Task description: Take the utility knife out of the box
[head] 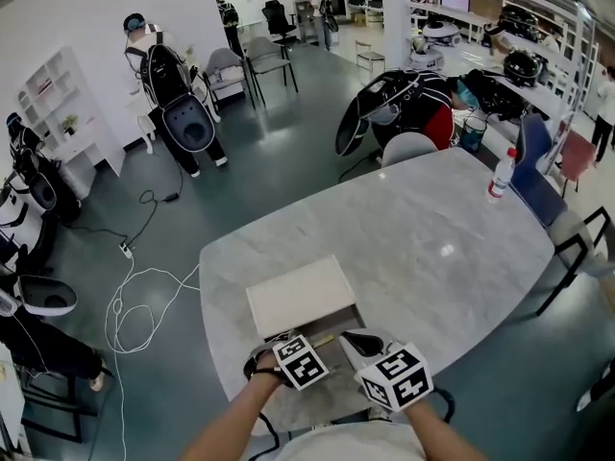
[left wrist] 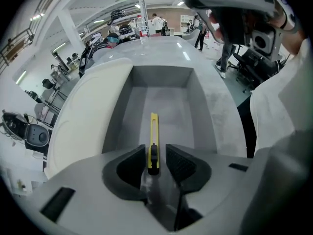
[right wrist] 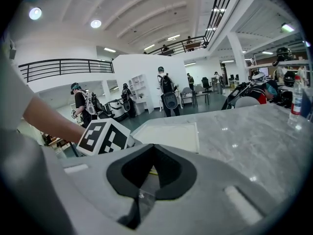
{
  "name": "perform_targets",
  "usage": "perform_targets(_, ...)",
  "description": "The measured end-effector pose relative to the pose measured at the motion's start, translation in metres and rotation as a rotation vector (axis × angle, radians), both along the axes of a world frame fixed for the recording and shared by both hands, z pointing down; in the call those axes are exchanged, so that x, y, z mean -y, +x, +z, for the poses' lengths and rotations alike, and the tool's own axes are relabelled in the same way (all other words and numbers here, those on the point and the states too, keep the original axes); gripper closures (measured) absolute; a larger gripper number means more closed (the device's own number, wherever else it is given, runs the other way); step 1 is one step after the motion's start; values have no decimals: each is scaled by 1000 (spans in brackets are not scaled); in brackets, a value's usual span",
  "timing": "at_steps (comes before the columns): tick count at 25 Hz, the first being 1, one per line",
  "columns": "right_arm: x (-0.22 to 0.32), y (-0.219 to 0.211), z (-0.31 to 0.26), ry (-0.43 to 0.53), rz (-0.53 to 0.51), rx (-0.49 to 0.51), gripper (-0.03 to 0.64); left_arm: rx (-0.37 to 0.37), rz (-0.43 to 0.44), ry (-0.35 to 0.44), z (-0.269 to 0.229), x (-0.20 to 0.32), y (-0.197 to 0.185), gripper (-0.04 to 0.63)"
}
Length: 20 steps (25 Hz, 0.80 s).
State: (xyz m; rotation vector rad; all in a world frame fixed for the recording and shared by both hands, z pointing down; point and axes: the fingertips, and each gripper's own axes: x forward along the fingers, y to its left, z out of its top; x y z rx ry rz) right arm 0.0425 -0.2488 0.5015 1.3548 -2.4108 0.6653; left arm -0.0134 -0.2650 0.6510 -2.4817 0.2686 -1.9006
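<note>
We see the left gripper's jaws released, straddling the near end of the slim yellow utility knife, which lies inside the open grey cardboard box. The right gripper's jaws are clenched on nothing. From the head view both grippers hide most of the knife.

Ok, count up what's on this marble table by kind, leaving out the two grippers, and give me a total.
box: 1
lid: 1
utility knife: 1
bottle: 1
total: 4
</note>
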Motion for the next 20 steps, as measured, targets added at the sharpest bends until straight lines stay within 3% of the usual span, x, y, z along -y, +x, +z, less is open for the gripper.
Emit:
perform_targets(8, 1, 5, 3, -11, 16, 3, 612, 16, 1, -49, 4, 1, 0, 490)
perform_targets(13, -1, 6, 7, -12, 11, 6, 612, 20, 7, -79, 8, -3, 2, 523)
perform_targets(20, -5, 10, 7, -8, 15, 11, 612, 13, -3, -41, 8, -6, 3, 534)
